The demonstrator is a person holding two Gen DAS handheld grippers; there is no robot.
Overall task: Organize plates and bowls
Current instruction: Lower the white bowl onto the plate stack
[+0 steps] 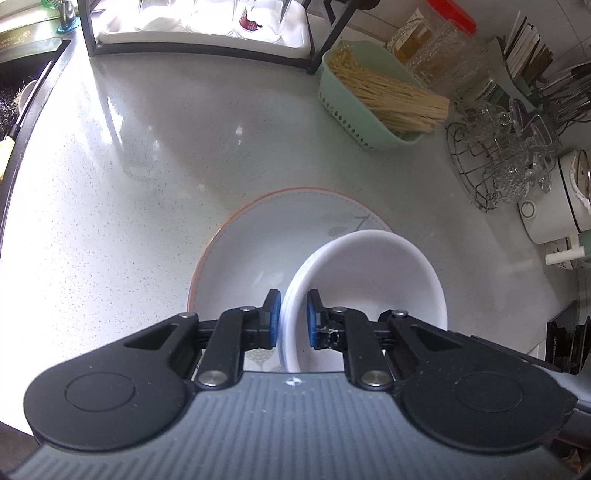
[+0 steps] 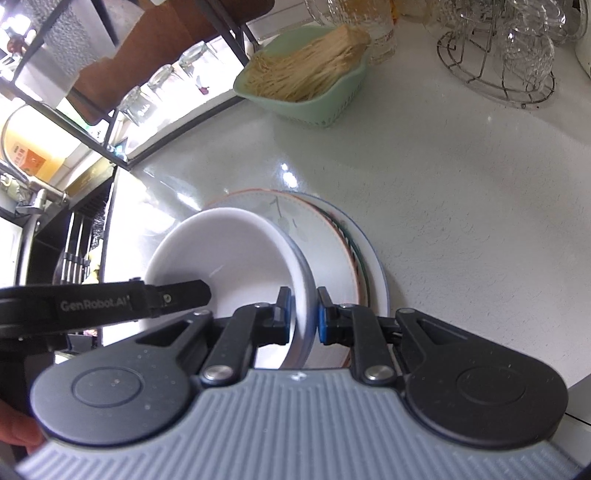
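Note:
A stack of white bowls [image 1: 373, 273] is held over a stack of plates on the counter; the top plate [image 1: 251, 243] has an orange rim and a leaf print. My left gripper [image 1: 294, 317] is shut on the stack's left rim. My right gripper [image 2: 303, 315] is shut on the opposite rim of the white bowls [image 2: 236, 258]. The plates [image 2: 332, 254] lie under and to the right of the bowls in the right wrist view. The left gripper's finger [image 2: 177, 293] shows at the left there.
A green basket of dry noodles [image 1: 373, 92] [image 2: 310, 85], a wire rack of glassware [image 1: 506, 155] [image 2: 506, 55], a white pot [image 1: 561, 199] and a black rack with glasses [image 1: 199, 26] line the back. The sink [image 1: 18, 85] lies far left.

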